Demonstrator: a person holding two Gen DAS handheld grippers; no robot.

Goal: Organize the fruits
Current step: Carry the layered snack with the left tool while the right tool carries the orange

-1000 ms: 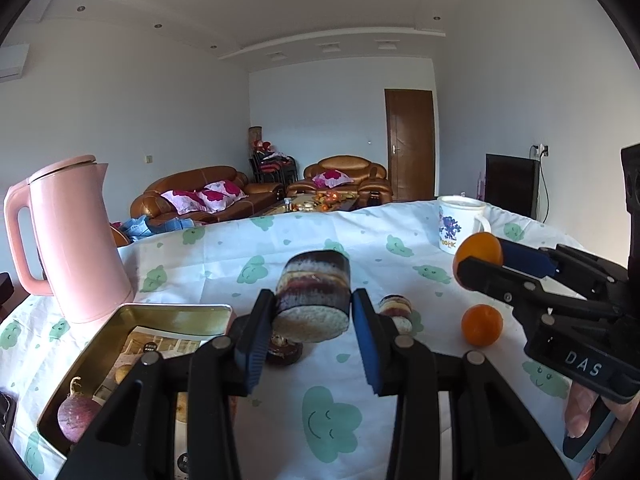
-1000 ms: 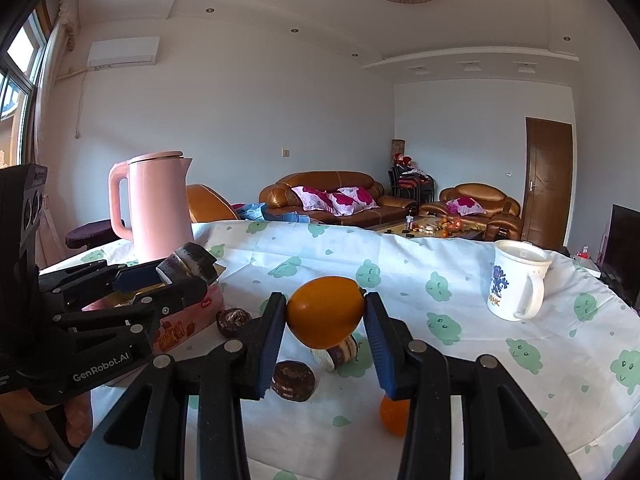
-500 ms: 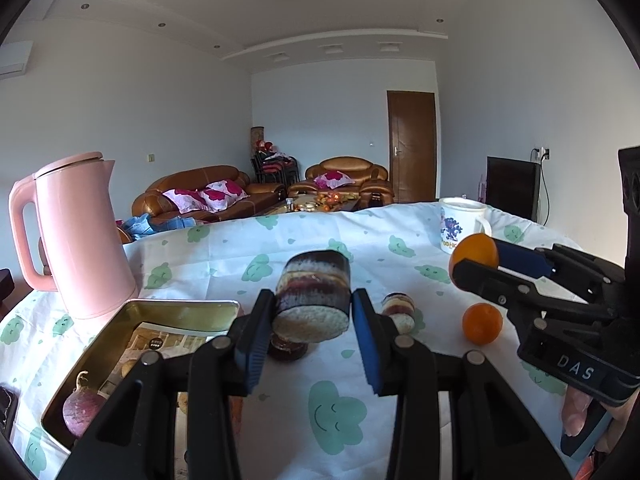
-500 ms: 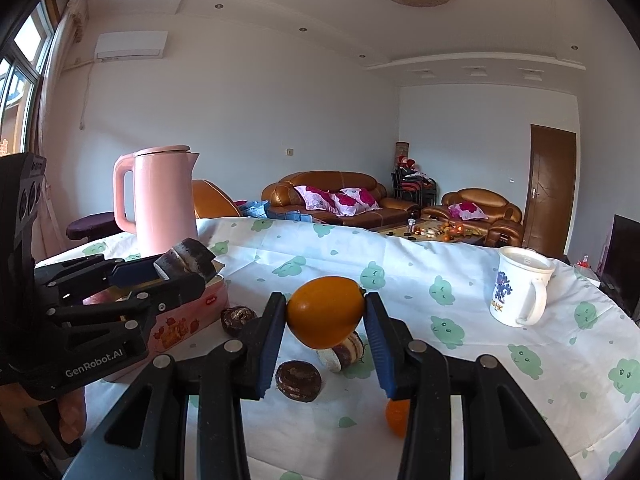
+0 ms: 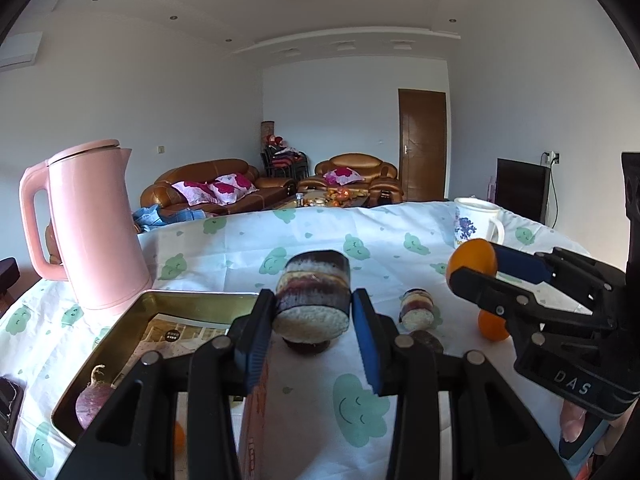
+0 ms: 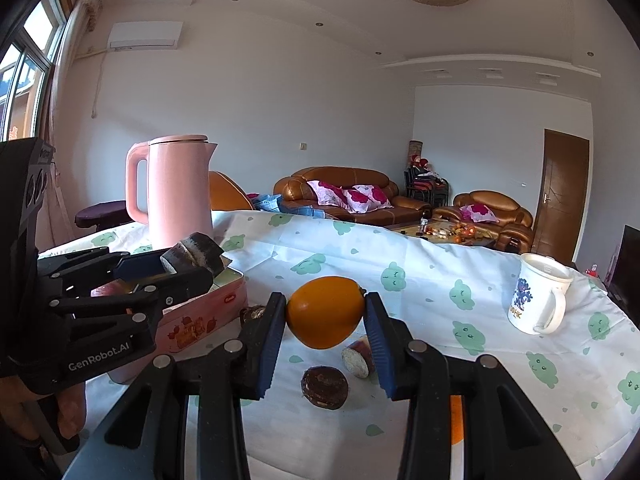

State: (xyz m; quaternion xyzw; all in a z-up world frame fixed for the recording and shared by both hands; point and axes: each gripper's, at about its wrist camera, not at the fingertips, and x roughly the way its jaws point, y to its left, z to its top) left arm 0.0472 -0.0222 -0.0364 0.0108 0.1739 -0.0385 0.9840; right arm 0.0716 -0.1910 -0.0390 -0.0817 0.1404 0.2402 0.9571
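my left hand-held gripper (image 5: 313, 316) grasps a dark-skinned, purple-banded cut fruit chunk (image 5: 313, 298); my right hand-held gripper (image 6: 325, 324) grasps a smooth round orange (image 6: 325, 312) above the bench (image 6: 432, 280).

The right gripper (image 6: 325, 320) clamped an orange (image 6: 325, 312) above the bench (image 6: 440, 280). At left, the left gripper (image 6: 192, 258) gripped a dark cut chunk (image 6: 196, 250) over a pink tin (image 6: 200, 316). A pink kettle (image 6: 176, 192) stood behind; a mug (image 6: 536, 300) stood at right.
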